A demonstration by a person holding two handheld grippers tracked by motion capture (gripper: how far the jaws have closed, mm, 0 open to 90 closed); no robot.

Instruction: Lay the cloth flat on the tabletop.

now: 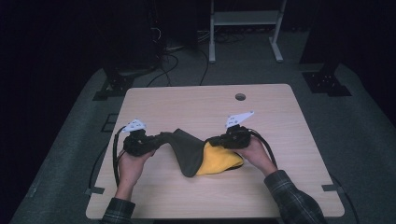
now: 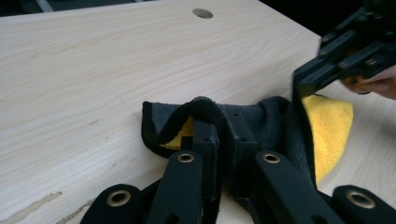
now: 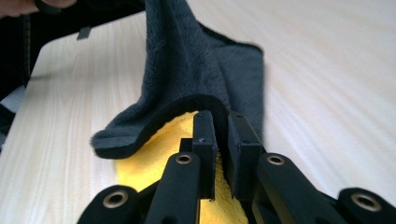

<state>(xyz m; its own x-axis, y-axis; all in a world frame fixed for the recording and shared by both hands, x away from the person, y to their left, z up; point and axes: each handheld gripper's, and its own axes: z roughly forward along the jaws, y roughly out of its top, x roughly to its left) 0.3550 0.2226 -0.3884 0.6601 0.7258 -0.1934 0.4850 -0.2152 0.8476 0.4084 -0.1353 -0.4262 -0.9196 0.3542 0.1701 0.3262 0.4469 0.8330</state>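
Grey on one face and yellow on the other, a cloth (image 1: 191, 151) lies crumpled near the front middle of the wooden table (image 1: 280, 116), lifted at two edges. The left gripper (image 1: 161, 138) has its jaws clamped on the cloth's left edge, and the right gripper (image 1: 211, 140) is clamped on the right edge, where the yellow side shows beneath.
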